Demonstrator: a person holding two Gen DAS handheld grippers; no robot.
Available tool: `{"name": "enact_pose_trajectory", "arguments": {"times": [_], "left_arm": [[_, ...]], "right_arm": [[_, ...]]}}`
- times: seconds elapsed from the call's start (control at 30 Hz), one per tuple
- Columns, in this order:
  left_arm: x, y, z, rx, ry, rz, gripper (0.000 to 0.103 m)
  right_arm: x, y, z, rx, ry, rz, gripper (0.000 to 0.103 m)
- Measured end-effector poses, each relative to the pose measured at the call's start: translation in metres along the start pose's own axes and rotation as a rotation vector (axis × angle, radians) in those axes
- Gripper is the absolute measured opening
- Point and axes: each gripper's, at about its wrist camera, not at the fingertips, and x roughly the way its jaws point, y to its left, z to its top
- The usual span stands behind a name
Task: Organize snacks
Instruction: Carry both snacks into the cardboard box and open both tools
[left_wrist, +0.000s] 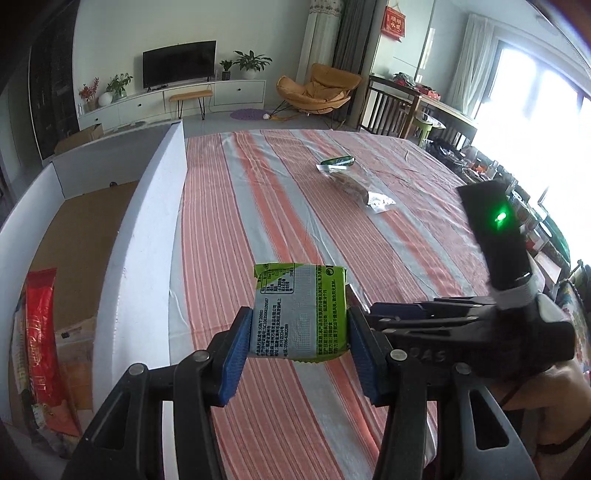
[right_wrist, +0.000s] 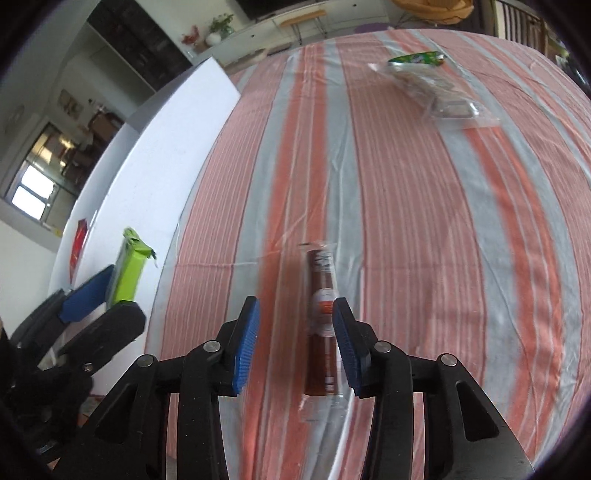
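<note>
My left gripper (left_wrist: 300, 328) is shut on a green and silver snack packet (left_wrist: 301, 312), held above the striped tablecloth next to the white box wall (left_wrist: 147, 236). The packet also shows in the right wrist view (right_wrist: 127, 269), held by the left gripper. My right gripper (right_wrist: 295, 343) is open, low over a brown snack stick in clear wrap (right_wrist: 323, 325) that lies on the cloth, close to the right finger. A clear packet of brown snacks (left_wrist: 354, 184) and a small green packet (left_wrist: 338, 161) lie further out on the table; they also show in the right wrist view (right_wrist: 439, 94).
The white-walled cardboard box (left_wrist: 55, 236) stands left of the table and holds a red snack bag (left_wrist: 40, 343). The right gripper's body (left_wrist: 495, 295) is at my right. Chairs and a cluttered side table (left_wrist: 424, 107) stand beyond the table's far right.
</note>
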Motion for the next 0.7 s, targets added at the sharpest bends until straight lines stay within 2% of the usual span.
{"name": "enact_pose_trajectory", "arguments": {"times": [0.03,0.07,0.1,0.2,0.33,0.43,0.53,0.63,0.7], "left_arm": [[-0.006,0.0,0.0,0.004,-0.009,-0.002,0.05],[-0.011,0.0,0.0,0.005,-0.017,-0.006,0.05],[-0.017,0.0,0.001,0.005,-0.025,-0.013,0.05],[-0.04,0.002,0.003,0.003,-0.057,-0.039,0.05],[-0.078,0.013,0.008,-0.007,-0.101,-0.089,0.05],[-0.108,0.033,0.014,-0.02,-0.143,-0.076,0.05],[-0.129,0.067,0.021,-0.057,-0.172,-0.011,0.05],[-0.137,0.108,0.024,-0.096,-0.184,0.113,0.05],[-0.138,0.138,0.021,-0.152,-0.169,0.159,0.05]], "right_arm": [[0.006,0.006,-0.001,-0.049,0.021,-0.067,0.041],[0.014,0.008,-0.004,-0.077,0.048,-0.128,0.026],[0.011,0.008,-0.005,-0.079,0.023,-0.144,0.02],[0.001,-0.009,-0.006,0.053,0.01,-0.094,0.018],[-0.027,-0.039,-0.014,0.274,-0.059,0.095,0.018],[-0.065,-0.038,-0.015,0.359,-0.136,0.253,0.018],[-0.109,-0.004,-0.006,0.338,-0.211,0.406,0.018],[-0.133,0.06,0.014,0.249,-0.251,0.514,0.018],[-0.136,0.103,0.026,0.194,-0.253,0.573,0.018]]}}
